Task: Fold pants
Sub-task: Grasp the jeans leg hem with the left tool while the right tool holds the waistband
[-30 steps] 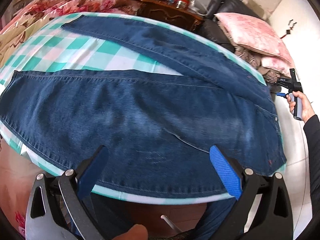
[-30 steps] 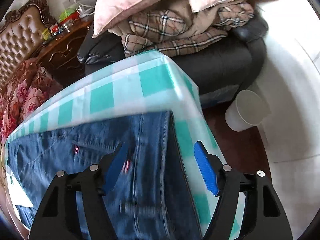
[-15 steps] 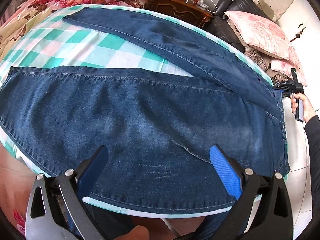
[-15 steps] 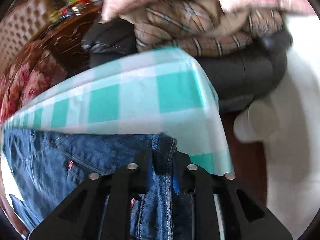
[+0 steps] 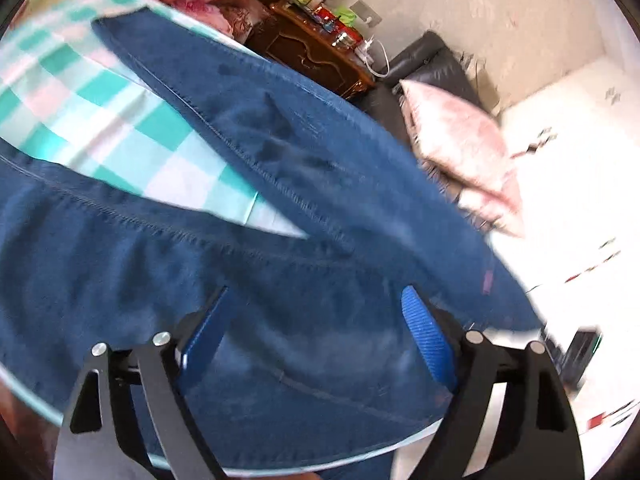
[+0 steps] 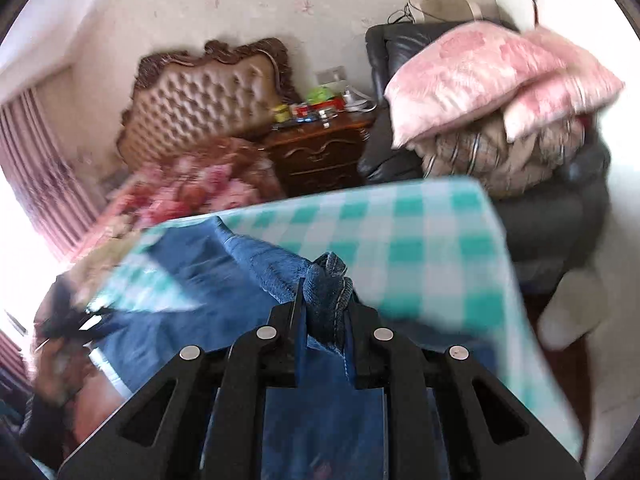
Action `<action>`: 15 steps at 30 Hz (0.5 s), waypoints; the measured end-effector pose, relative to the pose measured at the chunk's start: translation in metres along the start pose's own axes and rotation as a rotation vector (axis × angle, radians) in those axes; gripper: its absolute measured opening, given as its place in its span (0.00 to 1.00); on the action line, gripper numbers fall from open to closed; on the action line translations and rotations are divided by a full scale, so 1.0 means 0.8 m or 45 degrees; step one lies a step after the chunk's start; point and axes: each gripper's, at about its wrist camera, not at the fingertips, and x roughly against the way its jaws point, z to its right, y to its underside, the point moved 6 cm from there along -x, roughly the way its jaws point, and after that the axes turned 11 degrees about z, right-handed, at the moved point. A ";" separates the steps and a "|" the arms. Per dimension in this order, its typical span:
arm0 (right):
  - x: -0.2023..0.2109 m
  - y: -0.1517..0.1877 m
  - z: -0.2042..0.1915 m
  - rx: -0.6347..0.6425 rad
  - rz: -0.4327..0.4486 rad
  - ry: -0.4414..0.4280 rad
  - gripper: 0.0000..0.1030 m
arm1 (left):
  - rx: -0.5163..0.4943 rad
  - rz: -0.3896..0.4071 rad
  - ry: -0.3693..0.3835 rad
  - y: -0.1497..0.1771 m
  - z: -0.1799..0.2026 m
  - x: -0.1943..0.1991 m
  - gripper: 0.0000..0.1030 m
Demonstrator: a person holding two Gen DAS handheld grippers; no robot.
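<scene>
jeans [image 5: 248, 312] spread on checked desk [image 5: 120, 132], waist corner bunched and lifted in clamped right fingers [image 6: 326, 300]. left fingers [image 5: 316, 340] wide, closing over near leg, nothing pinched yet. first fold starting; next needs left grip, then carry across.

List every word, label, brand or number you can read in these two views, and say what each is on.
None can be read.
Packages on the nightstand: printing too small and blurred.
Small tab on the jeans: a pink smear, no letters legible.
Dark marks on the white wall: blurred, unreadable.
</scene>
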 end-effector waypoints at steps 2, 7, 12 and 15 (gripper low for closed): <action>0.014 0.038 -0.002 -0.047 -0.036 -0.010 0.16 | 0.109 -0.024 0.097 -0.015 -0.011 -0.021 0.77; 0.019 0.061 -0.005 -0.090 -0.061 -0.012 0.16 | 0.411 -0.046 0.199 -0.061 -0.052 -0.090 0.53; 0.025 0.052 -0.001 -0.097 -0.044 -0.012 0.16 | 0.552 0.037 0.109 -0.108 -0.093 -0.124 0.50; 0.024 0.040 0.003 -0.099 -0.036 -0.017 0.16 | 0.592 0.064 0.086 -0.132 -0.108 -0.136 0.44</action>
